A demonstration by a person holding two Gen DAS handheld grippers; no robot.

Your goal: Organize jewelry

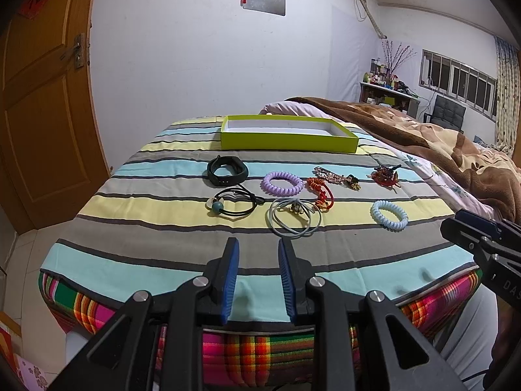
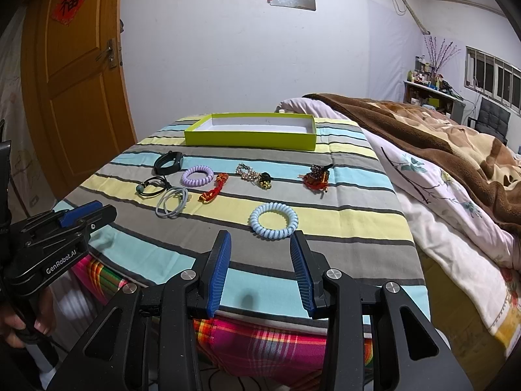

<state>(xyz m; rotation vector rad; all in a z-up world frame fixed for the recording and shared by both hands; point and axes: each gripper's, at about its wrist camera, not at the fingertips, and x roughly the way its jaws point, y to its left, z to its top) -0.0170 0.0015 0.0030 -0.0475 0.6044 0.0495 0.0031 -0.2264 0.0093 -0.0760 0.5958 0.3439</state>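
Jewelry lies spread on a striped cloth: a black wristband (image 1: 227, 170) (image 2: 168, 162), a purple coil ring (image 1: 282, 183) (image 2: 197, 175), a light blue coil ring (image 1: 389, 214) (image 2: 274, 220), a grey cord loop (image 1: 294, 219) (image 2: 171, 205), a black cord with a teal bead (image 1: 232, 202) (image 2: 150, 187), a red knotted cord (image 1: 320, 192) (image 2: 215, 190), a beaded bracelet (image 1: 335, 177) (image 2: 255, 175) and a red-brown beaded piece (image 1: 385, 174) (image 2: 316, 174). An empty lime-green tray (image 1: 286, 141) (image 2: 250, 139) stands behind them. My left gripper (image 1: 258, 244) is open near the grey cord. My right gripper (image 2: 260, 236) is open just before the blue ring.
The striped cloth (image 1: 182, 254) covers the end of a bed over a plaid sheet (image 1: 260, 348). A brown blanket (image 2: 423, 130) and floral quilt (image 2: 456, 228) lie to the right. A wooden door (image 1: 42, 114) stands at left.
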